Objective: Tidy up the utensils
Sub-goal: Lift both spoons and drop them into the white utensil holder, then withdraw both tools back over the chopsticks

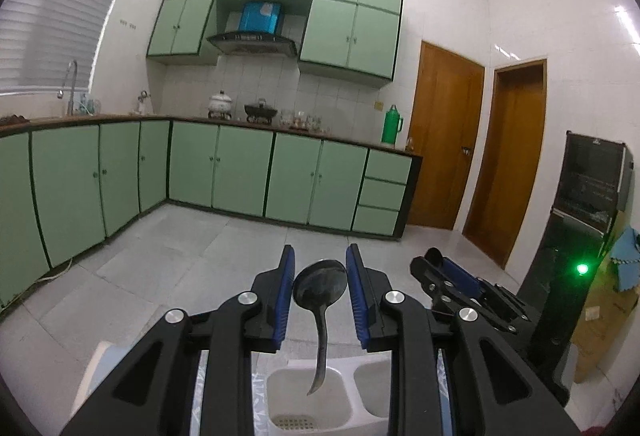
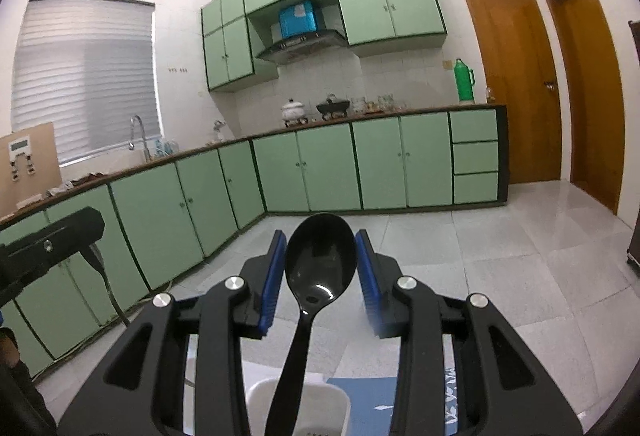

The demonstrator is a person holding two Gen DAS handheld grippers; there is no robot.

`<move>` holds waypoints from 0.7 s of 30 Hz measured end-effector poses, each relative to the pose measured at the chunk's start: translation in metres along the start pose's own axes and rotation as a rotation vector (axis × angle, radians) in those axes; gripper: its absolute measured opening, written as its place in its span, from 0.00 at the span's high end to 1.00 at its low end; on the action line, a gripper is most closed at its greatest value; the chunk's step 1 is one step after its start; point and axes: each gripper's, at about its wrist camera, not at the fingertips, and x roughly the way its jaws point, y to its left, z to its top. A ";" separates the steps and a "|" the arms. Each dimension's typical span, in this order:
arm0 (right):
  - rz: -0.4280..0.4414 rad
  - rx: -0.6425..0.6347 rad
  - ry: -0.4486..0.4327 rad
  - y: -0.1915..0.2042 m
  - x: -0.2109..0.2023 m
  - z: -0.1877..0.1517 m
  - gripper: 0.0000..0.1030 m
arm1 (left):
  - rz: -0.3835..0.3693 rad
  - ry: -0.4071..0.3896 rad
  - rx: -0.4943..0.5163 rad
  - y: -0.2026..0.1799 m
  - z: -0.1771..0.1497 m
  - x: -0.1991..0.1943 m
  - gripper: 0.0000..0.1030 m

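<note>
My left gripper [image 1: 320, 256] is shut on the bowl of a dark metal spoon [image 1: 319, 286], held upright with its curved handle hanging down over a white utensil caddy [image 1: 344, 396] with compartments and a drain grid. My right gripper [image 2: 320, 240] is shut on the bowl of a glossy black plastic spoon [image 2: 320, 260], its handle pointing down into a white caddy compartment [image 2: 296, 404]. The right gripper also shows in the left wrist view [image 1: 440, 268], close at the right. Part of the left gripper shows in the right wrist view [image 2: 52, 240] at the left.
Green kitchen cabinets [image 1: 240, 171] and a counter with pots and a green thermos [image 1: 391, 123] run along the far walls. Two wooden doors [image 1: 444, 139] stand at the right. A black appliance with a green light [image 1: 582, 268] stands near right. A blue patterned mat [image 2: 368, 400] lies under the caddy.
</note>
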 end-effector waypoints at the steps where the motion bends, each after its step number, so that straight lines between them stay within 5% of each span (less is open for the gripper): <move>1: -0.007 -0.006 0.009 0.001 0.005 -0.005 0.67 | 0.001 0.009 0.002 0.001 -0.004 0.003 0.75; 13: 0.004 0.004 0.083 0.005 -0.004 -0.030 0.57 | 0.021 0.118 -0.015 0.014 -0.039 0.016 0.70; 21: -0.007 0.030 0.185 0.004 -0.071 -0.039 0.23 | 0.052 0.159 0.007 0.008 -0.050 -0.035 0.45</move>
